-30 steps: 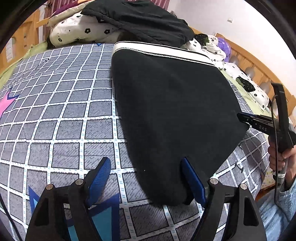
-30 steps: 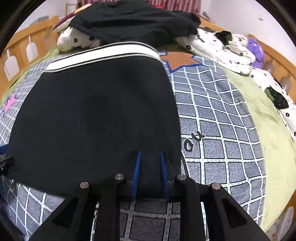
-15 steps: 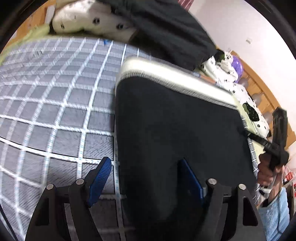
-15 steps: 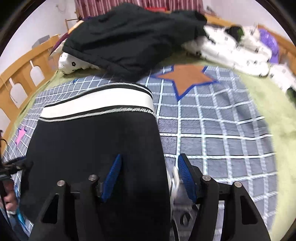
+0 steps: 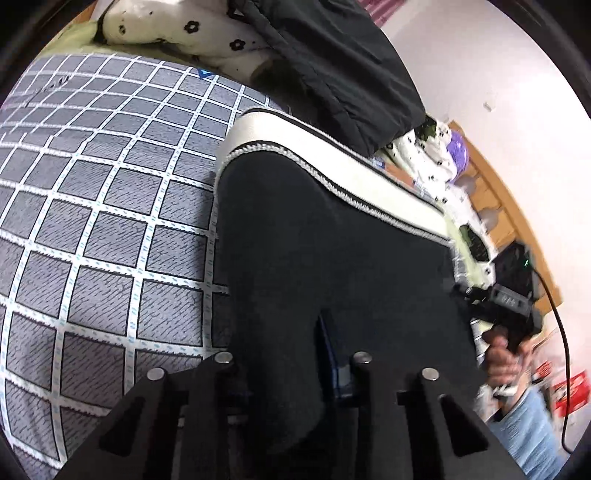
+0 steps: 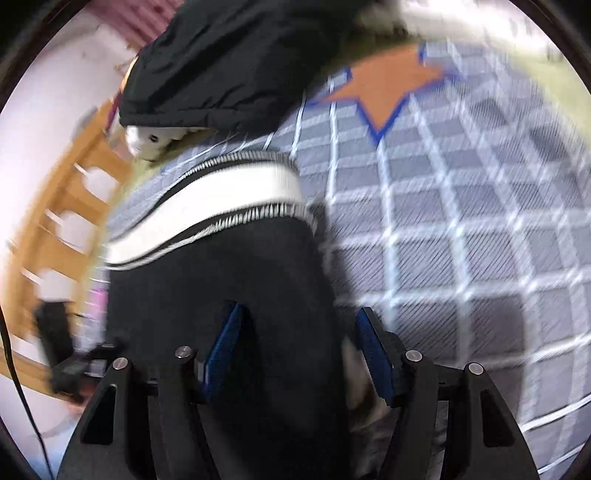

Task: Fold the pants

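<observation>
A: How did the left gripper (image 5: 291,354) stand?

B: Its jaws were closing, narrowed on a raised fold at the near edge of the black pants (image 5: 332,258). Cloth filled the gap between them; one blue pad showed against the fold and the other was buried in fabric, so it looked like a pinch.

A: And the right gripper (image 6: 295,350)?

B: Its jaws were closing too, at about half width. The right-hand edge of the pants (image 6: 258,280) ran between the blue pads, but the pads stood apart from the cloth on both sides. That view was blurred.

A: Where did the pants lie?

B: Flat on the grey checked bedspread (image 5: 92,221), with the white waistband (image 5: 332,162) at the far end from both grippers. In the right wrist view the waistband (image 6: 221,206) sat just short of an orange star (image 6: 384,88) printed on the spread.

A: What lay beyond that?

B: A dark jacket (image 5: 332,55) was heaped past the waistband, over a white bundle with black flower print (image 5: 184,33). A wooden bed rail (image 6: 74,206) ran along the side.

A: Could either camera see the other tool?

B: Yes. From the left wrist, the person's hand (image 5: 504,354) gripped the handle of the right tool at the pants' far side edge, above a light blue sleeve (image 5: 532,435).
</observation>
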